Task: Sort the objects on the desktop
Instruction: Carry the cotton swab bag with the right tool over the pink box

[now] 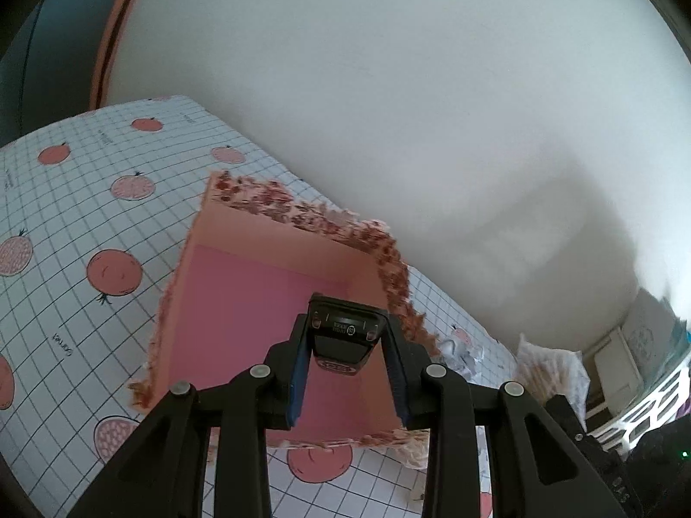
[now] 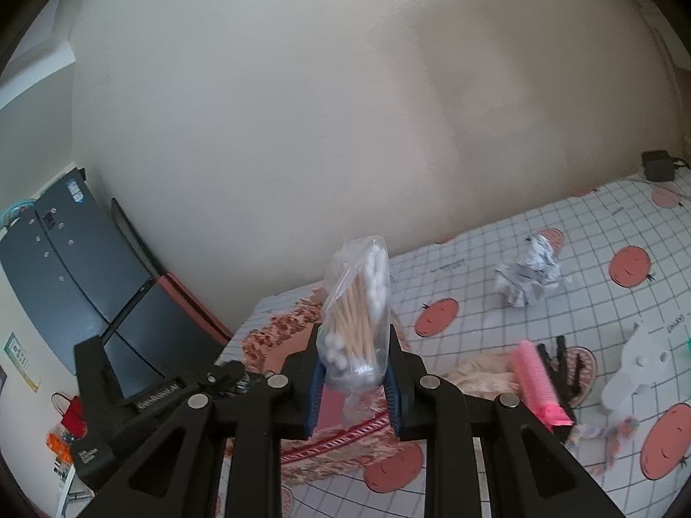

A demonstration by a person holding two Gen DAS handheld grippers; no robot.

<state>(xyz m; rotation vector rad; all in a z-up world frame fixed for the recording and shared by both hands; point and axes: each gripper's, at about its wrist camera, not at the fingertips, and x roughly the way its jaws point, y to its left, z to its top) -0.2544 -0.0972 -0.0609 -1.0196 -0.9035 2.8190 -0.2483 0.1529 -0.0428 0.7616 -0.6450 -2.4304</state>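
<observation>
Here, black device (image 1: 343, 336) between left claw (image 1: 345, 371) pads.

Plain pale wall (image 2: 302, 108) behind the bench. Dark grey refrigerator (image 2: 64, 267) at far left of the right wrist view, red bag (image 2: 71, 416) low beside it. Small black adapter (image 2: 658, 165) by the bench's far edge. White lattice basket (image 1: 656, 405) at lower right of the left wrist view.

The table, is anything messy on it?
Yes. A crumpled paper ball lies loose on the checked tablecloth, and the pink box has a ragged, torn-looking rim.
</observation>
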